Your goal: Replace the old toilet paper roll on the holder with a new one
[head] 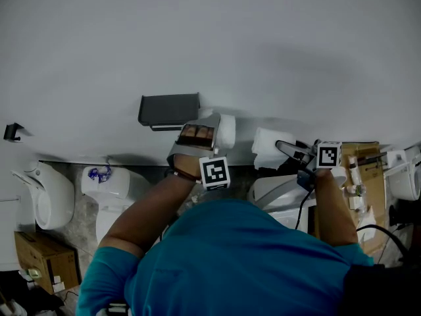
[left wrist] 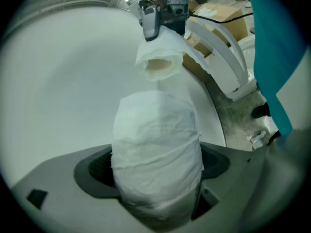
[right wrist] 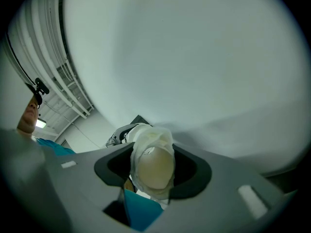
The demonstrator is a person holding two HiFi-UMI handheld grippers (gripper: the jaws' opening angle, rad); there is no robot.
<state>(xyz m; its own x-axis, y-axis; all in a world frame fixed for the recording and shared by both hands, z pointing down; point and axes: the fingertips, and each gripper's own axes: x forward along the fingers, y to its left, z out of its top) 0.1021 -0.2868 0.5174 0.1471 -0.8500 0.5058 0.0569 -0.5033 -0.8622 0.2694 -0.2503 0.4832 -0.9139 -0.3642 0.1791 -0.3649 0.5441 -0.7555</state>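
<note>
The dark grey paper holder (head: 169, 109) hangs on the white wall. Just right of it and a little lower, my left gripper (head: 212, 131) is shut on a full white toilet paper roll (head: 226, 131), which fills the jaws in the left gripper view (left wrist: 155, 149). Further right, my right gripper (head: 291, 150) is shut on the thin old roll (head: 268, 149). Its cardboard core (right wrist: 154, 165) shows end-on between the jaws. The left gripper view also catches the old roll (left wrist: 158, 62) hanging from the right gripper (left wrist: 156, 18). The two rolls are apart.
A white toilet (head: 46, 195) and another white unit (head: 105, 183) stand on the floor at left, with a cardboard box (head: 41, 261) near them. A toilet seat (head: 279, 191) and cardboard boxes (head: 370, 176) sit at right. A black hook (head: 12, 131) is on the wall.
</note>
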